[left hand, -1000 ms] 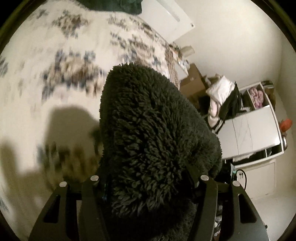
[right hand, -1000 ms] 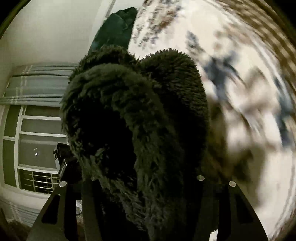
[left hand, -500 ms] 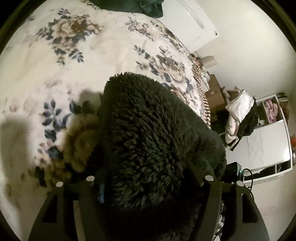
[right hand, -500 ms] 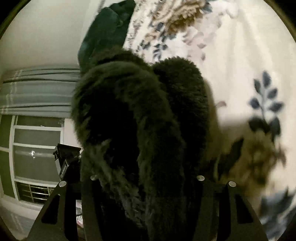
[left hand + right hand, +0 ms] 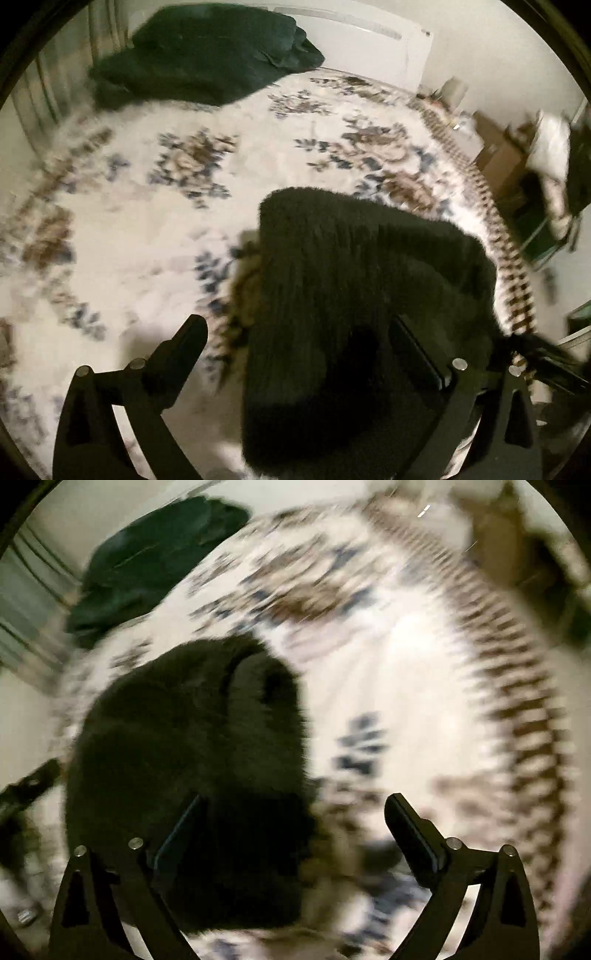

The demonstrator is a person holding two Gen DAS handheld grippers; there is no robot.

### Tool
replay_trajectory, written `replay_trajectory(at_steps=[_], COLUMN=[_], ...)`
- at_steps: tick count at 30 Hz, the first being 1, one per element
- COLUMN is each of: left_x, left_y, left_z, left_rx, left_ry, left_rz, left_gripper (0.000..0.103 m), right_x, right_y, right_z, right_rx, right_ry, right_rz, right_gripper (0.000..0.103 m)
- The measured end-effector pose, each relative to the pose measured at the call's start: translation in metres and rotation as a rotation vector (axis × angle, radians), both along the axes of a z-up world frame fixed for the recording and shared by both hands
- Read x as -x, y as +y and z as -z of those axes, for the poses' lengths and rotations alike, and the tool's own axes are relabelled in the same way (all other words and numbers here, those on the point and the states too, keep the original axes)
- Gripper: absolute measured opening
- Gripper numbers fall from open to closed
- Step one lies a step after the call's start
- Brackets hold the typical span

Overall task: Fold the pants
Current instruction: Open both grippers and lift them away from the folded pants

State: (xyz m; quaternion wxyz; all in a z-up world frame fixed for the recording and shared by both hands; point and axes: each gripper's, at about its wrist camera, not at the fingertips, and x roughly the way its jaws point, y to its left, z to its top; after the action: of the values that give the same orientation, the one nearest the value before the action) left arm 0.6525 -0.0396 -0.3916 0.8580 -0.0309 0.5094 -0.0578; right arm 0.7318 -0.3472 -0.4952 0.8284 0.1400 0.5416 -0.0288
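One fuzzy dark pants [image 5: 354,280] bundle, one floral bedspread [image 5: 147,229], one dark green pillow [image 5: 207,55], two grippers [image 5: 299,332] [image 5: 295,812]; perhaps one box [image 5: 498,162], blurred.

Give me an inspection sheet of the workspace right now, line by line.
Surface: floral bedspread, blurred by motion.
Job's things: fuzzy dark pants folded into a compact bundle, lying on the bedspread.
Clutter: dark green garment heaped at the far end of the bed.
Grippers: left gripper open over the pants; right gripper open, the pants at its left finger.
Cables: nothing seen.
Surroundings: white headboard, cardboard boxes beside the bed.
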Motion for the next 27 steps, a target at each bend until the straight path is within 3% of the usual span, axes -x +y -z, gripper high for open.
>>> replay_trajectory(at_steps=[3, 8, 17, 22, 27], left_x=[0.028, 0.073, 0.196, 0.271, 0.332], left_y=[-0.011, -0.026, -0.058, -0.059, -0.052], left_z=[-0.019, -0.066, -0.205, -0.287, -0.349], left_rx=[-0.036, -0.073, -0.108, -0.117, -0.113], left_ry=[0.003, -0.018, -0.126, -0.193, -0.255], left_rz=[0.001, -0.009, -0.041, -0.058, -0.076], left_gripper=[0.101, 0.101, 0.101, 0.101, 0.101], right_x=[0.047, 0.115, 0.259, 0.334, 0.411], right_y=[0.003, 0.015, 0.034, 0.042, 0.047], right_z=[-0.037, -0.105, -0.279, -0.370, -0.455], right_rx=[0.142, 0.221, 0.265, 0.263, 0.258], right_ry=[-0.047, -0.111, -0.261, -0.336, -0.396], right_rz=[0.072, 0.097, 0.037, 0.005, 0.006], right_gripper=[0.103, 0.103, 0.103, 0.103, 0.103])
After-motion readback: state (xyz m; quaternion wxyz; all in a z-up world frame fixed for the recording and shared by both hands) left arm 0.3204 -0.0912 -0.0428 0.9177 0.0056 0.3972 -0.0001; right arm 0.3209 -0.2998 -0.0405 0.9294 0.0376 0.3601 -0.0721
